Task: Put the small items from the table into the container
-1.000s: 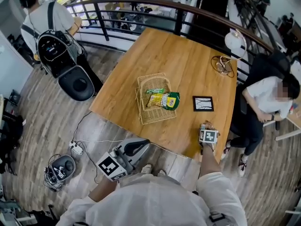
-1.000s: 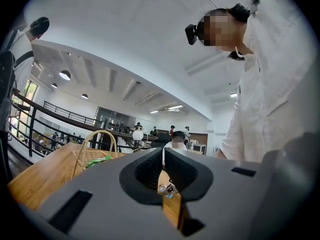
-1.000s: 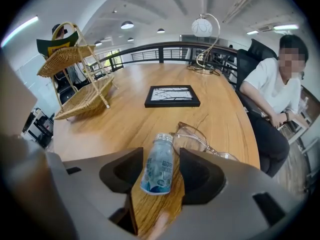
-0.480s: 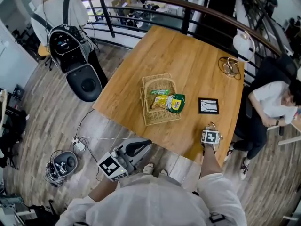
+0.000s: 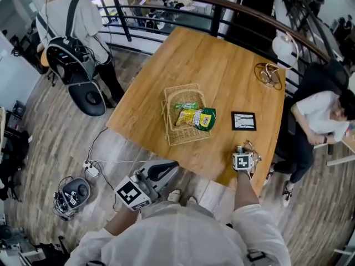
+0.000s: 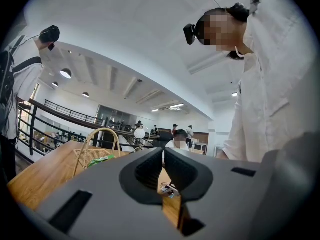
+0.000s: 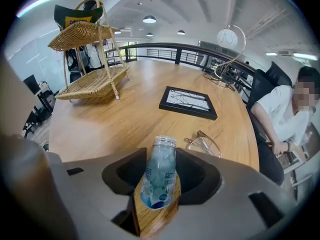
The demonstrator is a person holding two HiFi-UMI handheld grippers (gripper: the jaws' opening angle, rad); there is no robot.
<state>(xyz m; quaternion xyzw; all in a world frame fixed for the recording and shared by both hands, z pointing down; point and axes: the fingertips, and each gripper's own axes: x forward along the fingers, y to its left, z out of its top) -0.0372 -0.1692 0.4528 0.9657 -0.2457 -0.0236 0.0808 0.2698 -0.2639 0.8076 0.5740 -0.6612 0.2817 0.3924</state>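
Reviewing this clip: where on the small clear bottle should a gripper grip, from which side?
Probably the labelled body of the bottle, below the narrow neck, from the near edge of the table; the right gripper, jaws closing, clasps that wider part.

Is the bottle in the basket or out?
Out: the right gripper is closing its jaws on the bottle over the table, beside the glasses, apart from the basket.
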